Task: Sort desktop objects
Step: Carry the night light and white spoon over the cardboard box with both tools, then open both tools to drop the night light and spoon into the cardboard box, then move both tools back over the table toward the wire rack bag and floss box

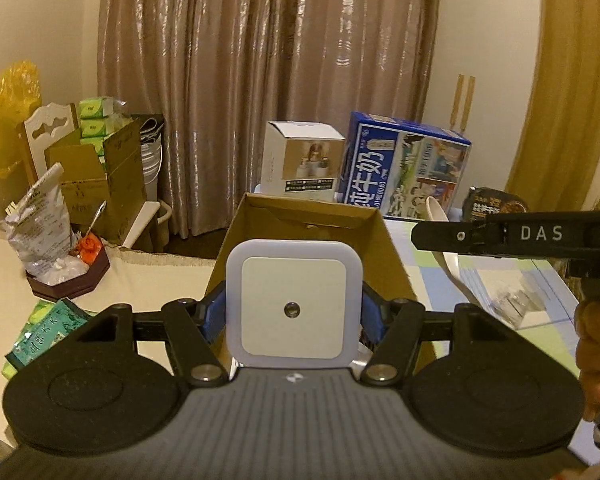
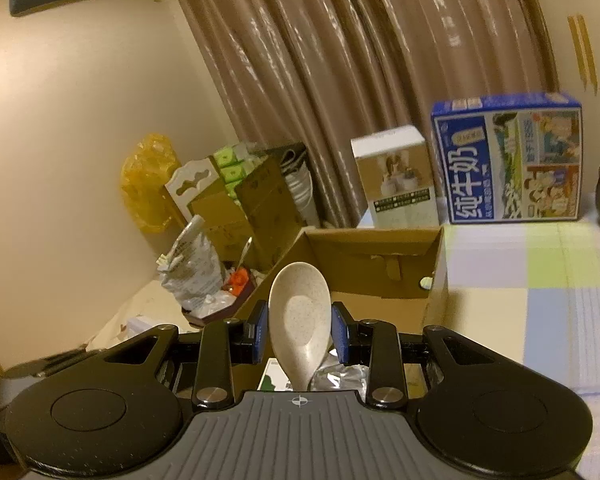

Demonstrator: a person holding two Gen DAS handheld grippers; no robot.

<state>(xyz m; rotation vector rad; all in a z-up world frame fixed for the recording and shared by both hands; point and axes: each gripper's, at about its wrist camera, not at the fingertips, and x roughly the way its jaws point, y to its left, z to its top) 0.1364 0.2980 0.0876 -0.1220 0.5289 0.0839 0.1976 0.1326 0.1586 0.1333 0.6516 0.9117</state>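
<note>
My left gripper [image 1: 293, 312] is shut on a white square night light [image 1: 293, 304] with a small round sensor, held just in front of an open cardboard box [image 1: 312, 216]. My right gripper [image 2: 300, 336] is shut on a beige speckled spoon [image 2: 298, 316], bowl upward, held above the near left corner of the same box [image 2: 380, 256]. The right gripper's black arm [image 1: 520, 234] and the spoon [image 1: 448, 256] also show at the right of the left wrist view.
A white product box [image 1: 300, 160] and a blue milk carton box [image 1: 404, 164] stand behind the cardboard box. A dark snack bowl [image 1: 496, 200] sits at the far right. A checked tablecloth [image 2: 540, 288] covers the table. A tray with bags [image 1: 56, 248] and stacked cartons [image 1: 100, 176] lie left.
</note>
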